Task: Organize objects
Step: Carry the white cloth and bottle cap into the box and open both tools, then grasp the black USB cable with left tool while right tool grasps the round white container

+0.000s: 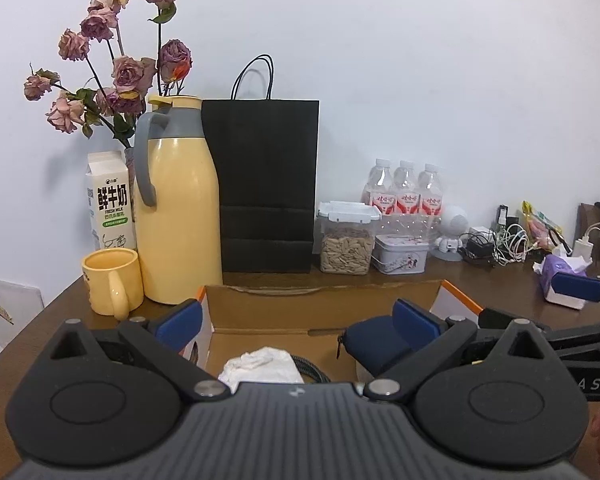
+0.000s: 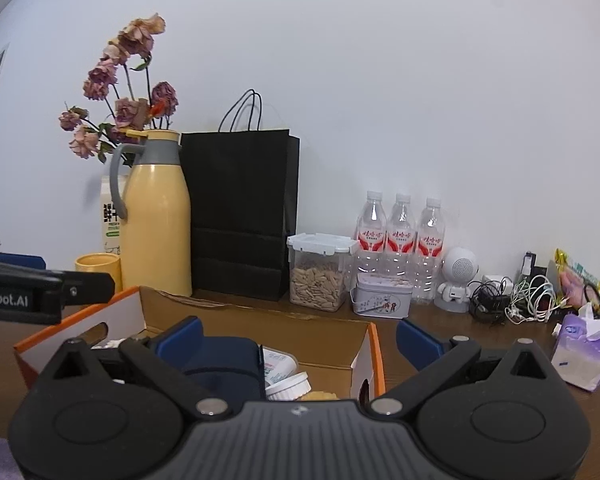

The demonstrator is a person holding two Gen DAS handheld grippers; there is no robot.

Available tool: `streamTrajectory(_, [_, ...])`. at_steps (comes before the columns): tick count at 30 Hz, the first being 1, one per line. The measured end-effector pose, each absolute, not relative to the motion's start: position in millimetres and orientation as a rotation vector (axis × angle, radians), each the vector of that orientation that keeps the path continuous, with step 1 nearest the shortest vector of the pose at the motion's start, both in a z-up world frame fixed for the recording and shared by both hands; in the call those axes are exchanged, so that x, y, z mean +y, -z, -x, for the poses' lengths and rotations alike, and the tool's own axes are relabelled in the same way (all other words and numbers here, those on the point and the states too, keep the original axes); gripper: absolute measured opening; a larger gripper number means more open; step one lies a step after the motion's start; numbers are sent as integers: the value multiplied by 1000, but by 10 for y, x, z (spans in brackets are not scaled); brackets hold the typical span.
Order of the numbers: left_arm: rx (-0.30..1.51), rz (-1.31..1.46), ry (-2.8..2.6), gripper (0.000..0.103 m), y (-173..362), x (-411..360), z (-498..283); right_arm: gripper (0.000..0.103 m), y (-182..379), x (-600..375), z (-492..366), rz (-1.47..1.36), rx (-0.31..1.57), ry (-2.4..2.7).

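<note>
While both tools, the left tool (image 1: 296, 318) and the right tool (image 2: 300, 340), hang open and empty over the cardboard box (image 1: 324, 300) (blue pouch (image 1: 374, 344) inside), I think the next move is picking another thing off the counter (image 1: 500, 292).

L gripper (image 1: 298, 320) jaws wide, empty | box (image 1: 324, 304) below: cloth (image 1: 260, 364), navy pouch (image 1: 376, 340) | behind: flask (image 1: 178, 208), mug (image 1: 112, 282), black bag (image 1: 266, 188)

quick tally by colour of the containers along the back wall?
Yellow: 2, thermos, mug
Black: 1, paper bag
Clear: 4, three water bottles, seed jar
White: 2, milk carton, tin
Total: 9
</note>
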State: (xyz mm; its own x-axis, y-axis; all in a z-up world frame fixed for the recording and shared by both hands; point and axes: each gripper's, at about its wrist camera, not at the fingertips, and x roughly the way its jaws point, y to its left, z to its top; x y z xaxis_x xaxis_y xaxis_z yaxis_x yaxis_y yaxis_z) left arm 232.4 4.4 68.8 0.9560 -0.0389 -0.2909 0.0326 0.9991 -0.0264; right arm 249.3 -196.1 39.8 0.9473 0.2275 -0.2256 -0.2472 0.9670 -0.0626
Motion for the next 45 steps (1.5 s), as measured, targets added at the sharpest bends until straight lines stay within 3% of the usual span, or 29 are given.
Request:
streamTrajectory(17, [420, 23, -34, 103, -639, 127, -1447, 103, -228, -2014, -1667, 93, 364, -268])
streamTrajectory(26, [523, 62, -77, 103, -431, 267, -1399, 103, -40, -1979, -1573, 101, 474, -247])
streamTrajectory(45, [534, 24, -41, 103, -405, 215, -1060, 103, 68, -1984, -1229, 118, 509, -249])
